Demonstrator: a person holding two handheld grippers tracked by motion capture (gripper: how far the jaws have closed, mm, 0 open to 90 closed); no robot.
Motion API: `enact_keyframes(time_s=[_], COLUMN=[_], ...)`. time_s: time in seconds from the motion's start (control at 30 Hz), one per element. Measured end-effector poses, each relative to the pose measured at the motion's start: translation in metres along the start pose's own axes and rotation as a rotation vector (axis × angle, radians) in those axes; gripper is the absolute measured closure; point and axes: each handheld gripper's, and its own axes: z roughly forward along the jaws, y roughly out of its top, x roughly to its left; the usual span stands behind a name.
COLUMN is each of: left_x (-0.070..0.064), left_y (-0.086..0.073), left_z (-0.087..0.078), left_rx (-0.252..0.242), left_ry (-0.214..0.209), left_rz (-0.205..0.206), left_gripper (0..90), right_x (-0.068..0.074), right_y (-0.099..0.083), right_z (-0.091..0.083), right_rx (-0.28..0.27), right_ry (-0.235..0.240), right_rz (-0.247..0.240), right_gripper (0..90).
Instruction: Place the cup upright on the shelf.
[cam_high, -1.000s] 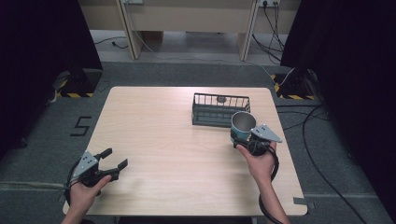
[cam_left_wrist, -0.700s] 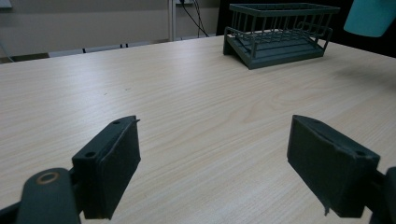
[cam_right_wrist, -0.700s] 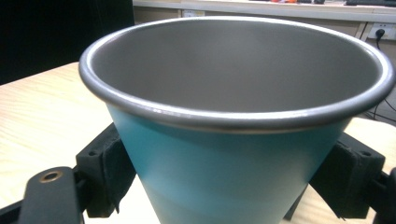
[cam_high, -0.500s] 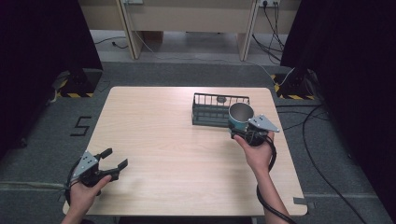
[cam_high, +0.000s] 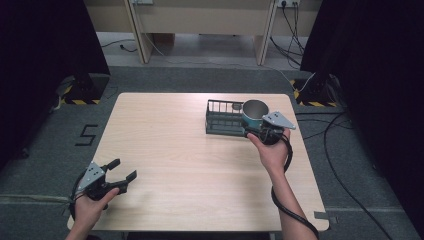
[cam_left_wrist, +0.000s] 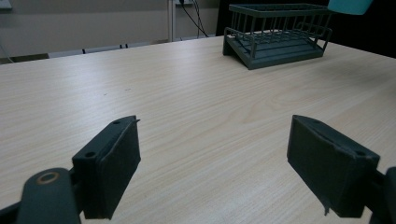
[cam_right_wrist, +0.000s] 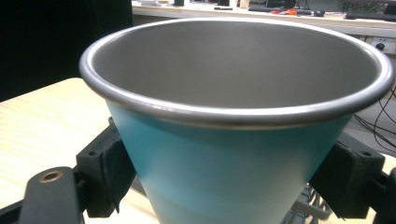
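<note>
A teal cup (cam_high: 253, 114) with a grey metal inside is held upright in the air by my right gripper (cam_high: 261, 128), whose jaws are shut on its sides. In the right gripper view the cup (cam_right_wrist: 233, 140) sits between the two black pads, over the right end of the dark wire rack (cam_high: 224, 119). The rack (cam_left_wrist: 276, 35) stands on the far right part of the wooden table (cam_high: 175, 165). My left gripper (cam_high: 121, 173) is open near the table's front left corner, its pads (cam_left_wrist: 109, 168) wide apart with nothing between them.
Cables (cam_high: 345, 150) trail on the grey floor right of the table. Black curtains hang on both sides. A number sign (cam_high: 86, 135) is marked on the floor at the left. Table legs of a bench (cam_high: 140, 30) stand behind.
My right gripper has carried the cup away from me and slightly left, from beside the rack's near right corner to over its right end. The left gripper has stayed still.
</note>
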Motion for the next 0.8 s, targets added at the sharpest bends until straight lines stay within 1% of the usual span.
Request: enact_keyframes(time_s=[0.37,0.8], left_x=[0.0,0.0], left_y=[0.0,0.0], left_z=[0.0,0.0], left_rx=[-0.004,-0.005], left_ry=[0.0,-0.002], left_rz=[-0.001,0.0], left_gripper=[16.5,16.6], right_x=[-0.002,-0.005], right_y=[0.011,0.019], right_z=[0.014,0.028], right_rx=[0.004,0.006], right_ry=[-0.003,-0.007], right_rz=[-0.002,0.011], right_gripper=[18.0,18.0])
